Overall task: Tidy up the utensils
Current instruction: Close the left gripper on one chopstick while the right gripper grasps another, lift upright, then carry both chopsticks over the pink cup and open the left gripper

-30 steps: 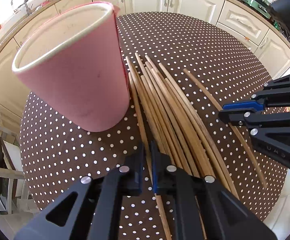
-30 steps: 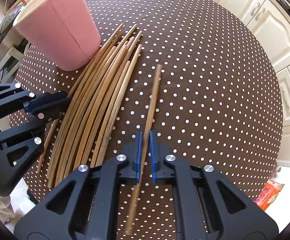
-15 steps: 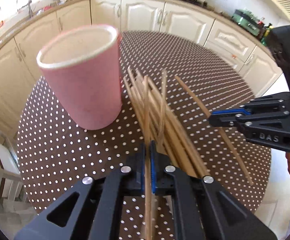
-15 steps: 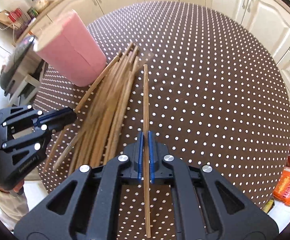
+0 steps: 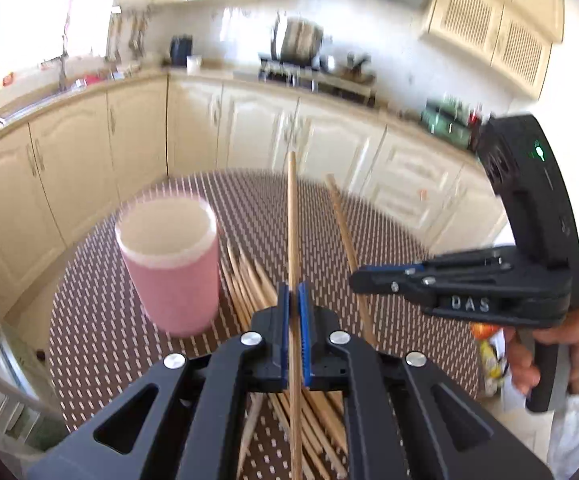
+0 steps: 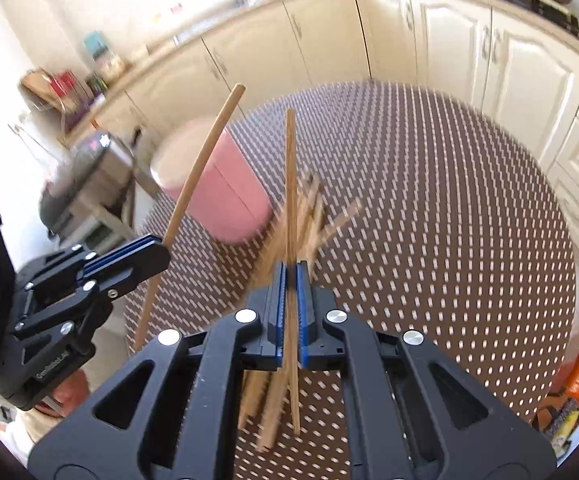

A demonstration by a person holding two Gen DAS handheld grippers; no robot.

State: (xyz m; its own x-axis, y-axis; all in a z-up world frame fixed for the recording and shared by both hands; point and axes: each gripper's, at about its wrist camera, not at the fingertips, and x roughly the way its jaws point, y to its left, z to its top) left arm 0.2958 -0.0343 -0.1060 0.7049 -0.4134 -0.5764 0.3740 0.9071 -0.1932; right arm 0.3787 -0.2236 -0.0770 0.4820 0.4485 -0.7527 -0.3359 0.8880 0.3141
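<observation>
A kitchen of cream cabinets point(image 5: 249, 128) is ringing the round dotted worktop point(image 6: 449, 200), where a pink cup point(image 5: 173, 272) is standing beside the chopstick pile point(image 5: 245, 284). Each chopstick is looking light, stiff and slippery, best gripped mid-length: the left gripper point(image 5: 294, 308) is clamping one chopstick point(image 5: 292, 216), the right gripper point(image 6: 289, 292) another point(image 6: 290, 184).

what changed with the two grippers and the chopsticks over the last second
Both grippers, each already shut on one chopstick, lifted it off the table and tilted it up: left gripper with its chopstick, right gripper with its chopstick. The pink cup and the remaining chopstick pile stayed put.
</observation>
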